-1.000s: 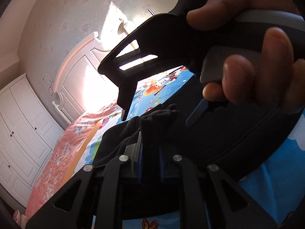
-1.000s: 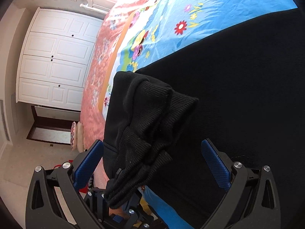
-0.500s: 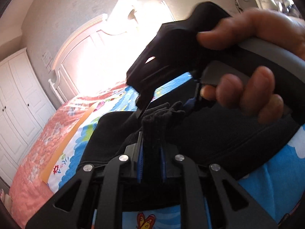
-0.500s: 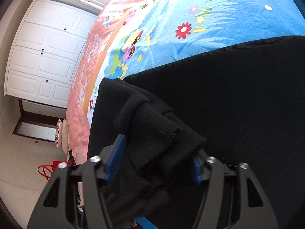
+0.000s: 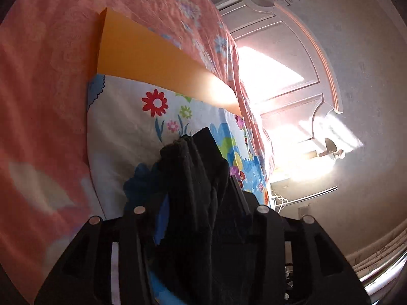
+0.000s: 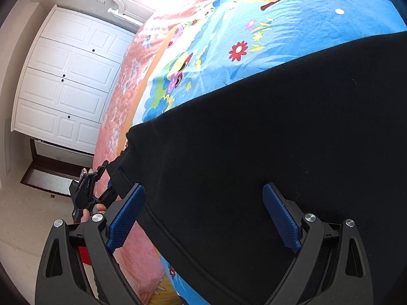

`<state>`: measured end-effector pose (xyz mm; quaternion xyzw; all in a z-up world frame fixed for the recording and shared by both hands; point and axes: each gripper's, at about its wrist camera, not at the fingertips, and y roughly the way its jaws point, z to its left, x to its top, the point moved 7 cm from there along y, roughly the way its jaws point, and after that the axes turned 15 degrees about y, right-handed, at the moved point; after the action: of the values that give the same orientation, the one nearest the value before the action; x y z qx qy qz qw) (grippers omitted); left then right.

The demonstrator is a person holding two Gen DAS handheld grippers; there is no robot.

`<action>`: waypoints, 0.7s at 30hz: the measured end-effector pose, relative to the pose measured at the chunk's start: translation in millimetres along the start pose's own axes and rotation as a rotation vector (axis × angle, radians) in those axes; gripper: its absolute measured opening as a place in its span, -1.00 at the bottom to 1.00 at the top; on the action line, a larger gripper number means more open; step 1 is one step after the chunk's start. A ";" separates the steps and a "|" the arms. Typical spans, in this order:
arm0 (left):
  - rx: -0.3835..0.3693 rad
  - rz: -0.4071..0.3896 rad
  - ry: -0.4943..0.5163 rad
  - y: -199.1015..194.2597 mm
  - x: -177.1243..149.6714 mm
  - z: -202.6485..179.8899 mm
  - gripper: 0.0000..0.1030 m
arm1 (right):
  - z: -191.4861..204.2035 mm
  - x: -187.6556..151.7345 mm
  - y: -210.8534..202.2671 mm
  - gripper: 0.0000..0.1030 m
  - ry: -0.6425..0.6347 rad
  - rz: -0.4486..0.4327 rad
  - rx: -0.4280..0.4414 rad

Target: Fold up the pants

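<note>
Black pants [image 6: 267, 152] lie spread on the bed's blue cartoon sheet [image 6: 229, 25]. My right gripper [image 6: 203, 218] is open and empty just above the pants near their left edge, blue pads [image 6: 124, 218] wide apart. My left gripper [image 5: 195, 211] is shut on a bunched ribbed black end of the pants [image 5: 193, 178], held up over the sheet. In the right wrist view the left gripper [image 6: 86, 193] shows small at the pants' left corner, beyond the bed's edge.
A pink flowered quilt [image 5: 45, 76] with an orange band [image 5: 152, 58] covers the bed's side. A white headboard [image 5: 285, 58] stands in bright sunlight. A white wardrobe [image 6: 68, 86] and a dark doorway [image 6: 45, 175] stand past the bed.
My right gripper has opened and let go of the bunched cuff. My left gripper has swung away to the pants' left corner, still shut on the cloth; the right hand no longer fills its view.
</note>
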<state>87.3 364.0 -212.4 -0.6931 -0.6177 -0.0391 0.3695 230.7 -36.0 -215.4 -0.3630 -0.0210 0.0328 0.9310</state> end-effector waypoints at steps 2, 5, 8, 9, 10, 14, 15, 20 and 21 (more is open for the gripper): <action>-0.011 0.012 0.001 -0.7 -6.3 2.4 -0.08 | -1.4 1.3 -4.2 0.76 0.002 -0.003 -0.007; 0.023 0.021 -0.060 1.7 -15.1 18.3 -0.04 | 0.5 -0.5 -9.9 0.76 -0.023 -0.003 -0.024; 0.002 0.008 -0.080 2.2 -16.9 24.4 -0.03 | -3.3 2.6 -10.4 0.76 -0.010 0.000 -0.014; -0.002 0.024 -0.082 6.7 -17.9 25.7 -0.03 | -1.6 3.1 -6.8 0.76 -0.009 -0.001 -0.015; -0.022 0.051 -0.088 14.2 -19.5 26.1 -0.03 | -1.6 2.5 -6.9 0.76 -0.015 -0.004 -0.020; -0.045 0.091 -0.148 29.6 -26.7 34.8 -0.19 | -1.7 0.1 -10.3 0.76 -0.039 -0.005 -0.039; -0.042 0.086 -0.138 30.4 -26.0 35.0 -0.30 | -2.8 1.0 -10.1 0.76 -0.028 -0.003 -0.030; 0.186 0.039 0.328 7.4 -17.7 -58.2 -0.71 | -8.2 3.8 -15.5 0.76 0.061 0.065 0.103; 0.238 0.021 0.480 4.9 -22.4 -96.8 -0.71 | -7.4 4.7 -16.8 0.76 0.111 0.102 0.178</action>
<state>125.4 291.4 -156.0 -0.6219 -0.5056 -0.1256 0.5846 236.7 -53.0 -209.4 -0.2810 0.0522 0.0617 0.9563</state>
